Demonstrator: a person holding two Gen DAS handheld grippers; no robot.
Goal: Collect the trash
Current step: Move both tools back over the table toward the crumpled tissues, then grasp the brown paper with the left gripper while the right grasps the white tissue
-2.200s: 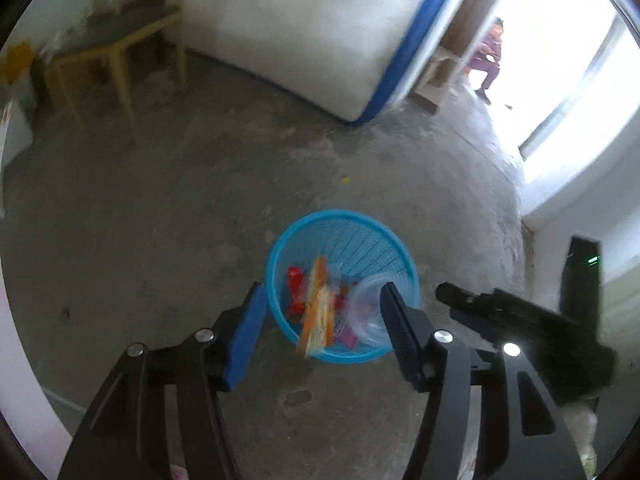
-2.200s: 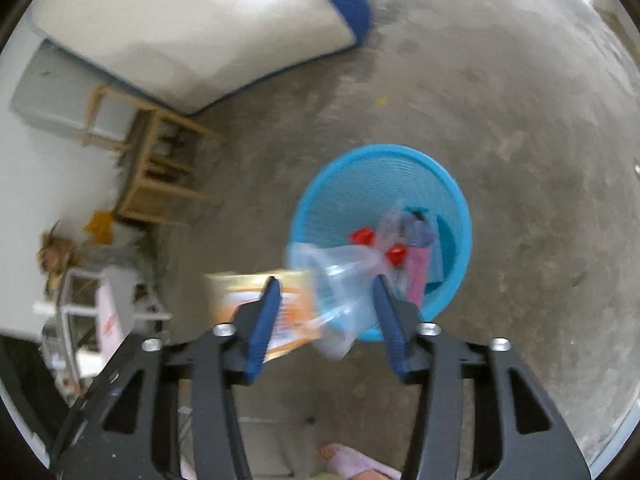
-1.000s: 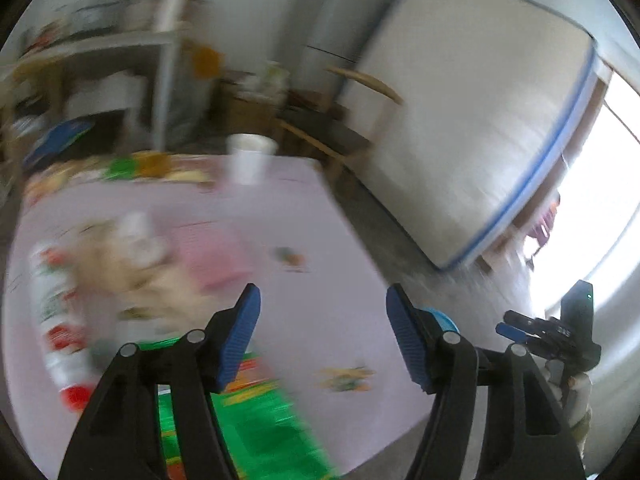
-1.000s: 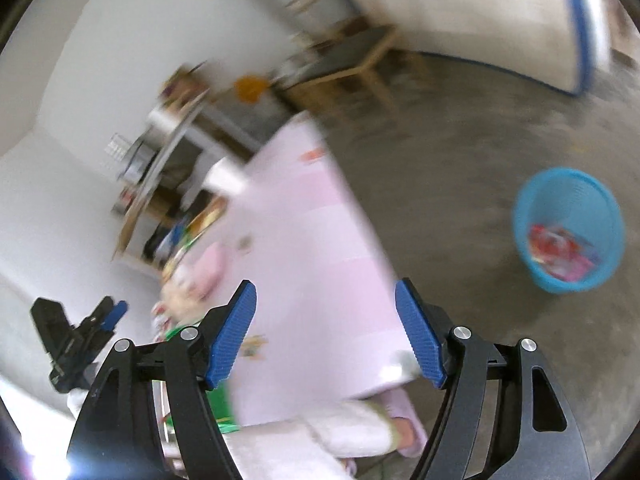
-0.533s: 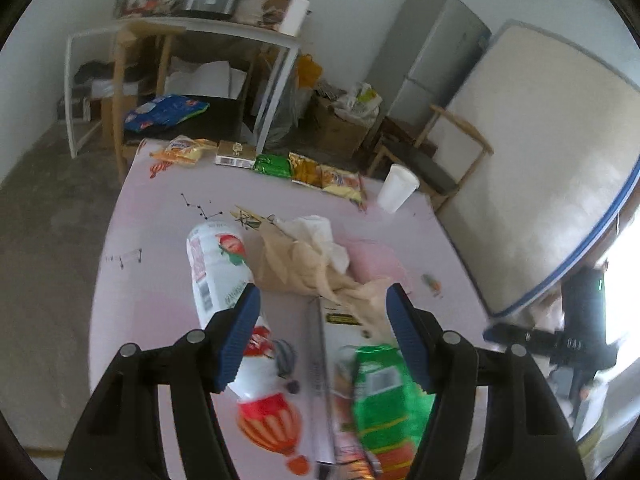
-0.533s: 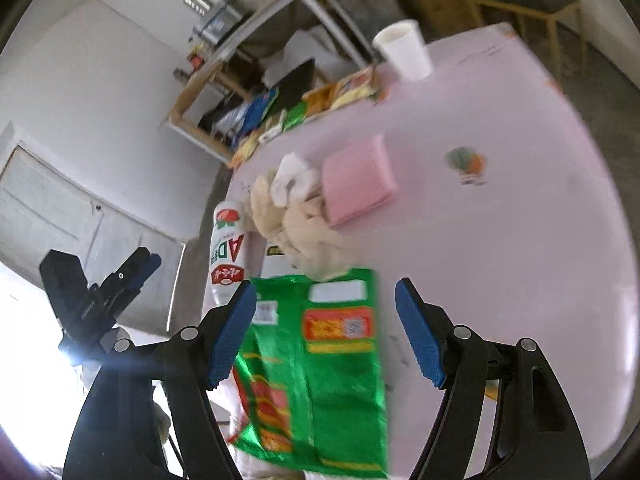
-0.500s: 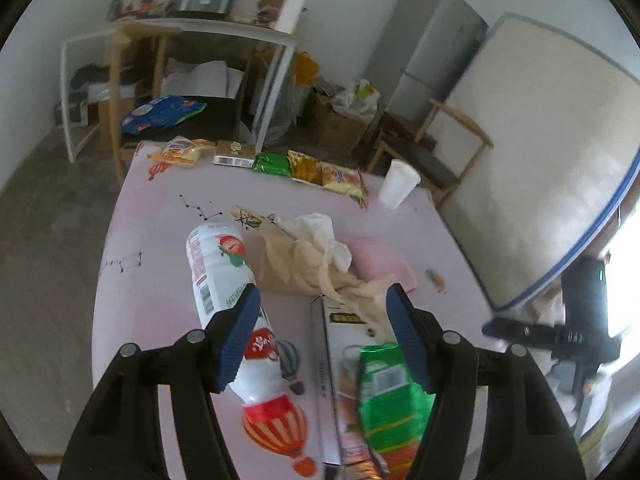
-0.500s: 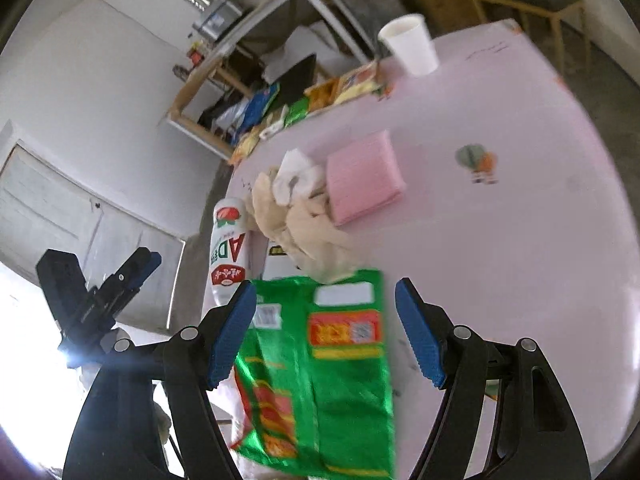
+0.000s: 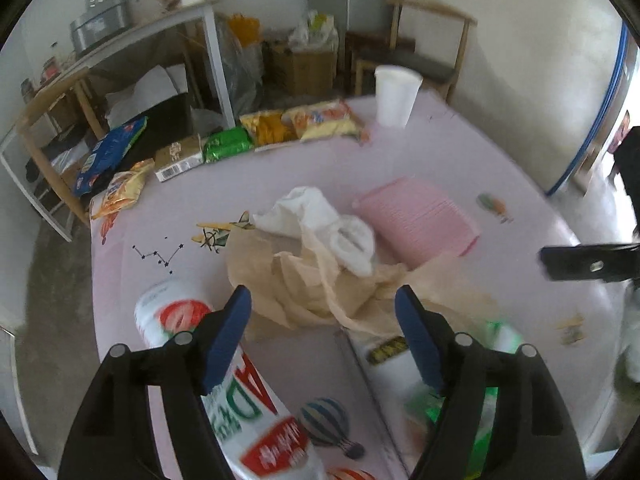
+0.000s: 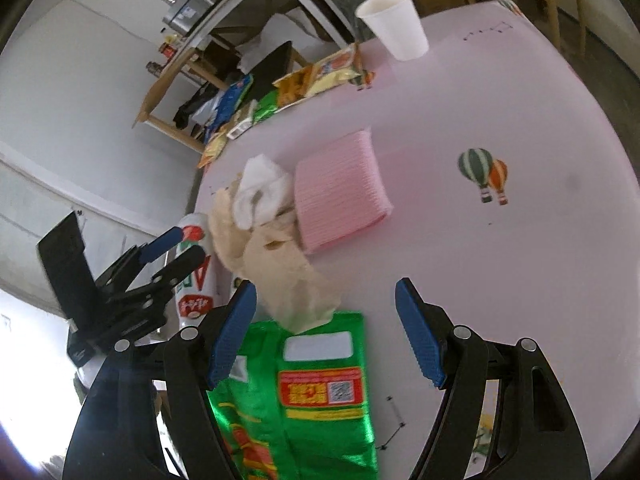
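The trash lies in a heap toward the near edge of the pink surface (image 10: 520, 128): a green snack bag (image 10: 304, 396) flat at the edge, crumpled beige paper (image 10: 280, 276) overlapping its top, and a white bottle (image 9: 224, 392) on its side toward the surface's left edge.

The right hand-held gripper (image 10: 324, 332) hangs over the green snack bag with its jaws wide apart and nothing pinched. It likely does best by dropping straight down, one finger on each long side of the bag, and closing on the foil only, clear of the paper.

The left hand-held gripper (image 9: 322, 336) is opening, empty, above the beige paper, with the bottle under its left finger. It should settle on one item before closing.
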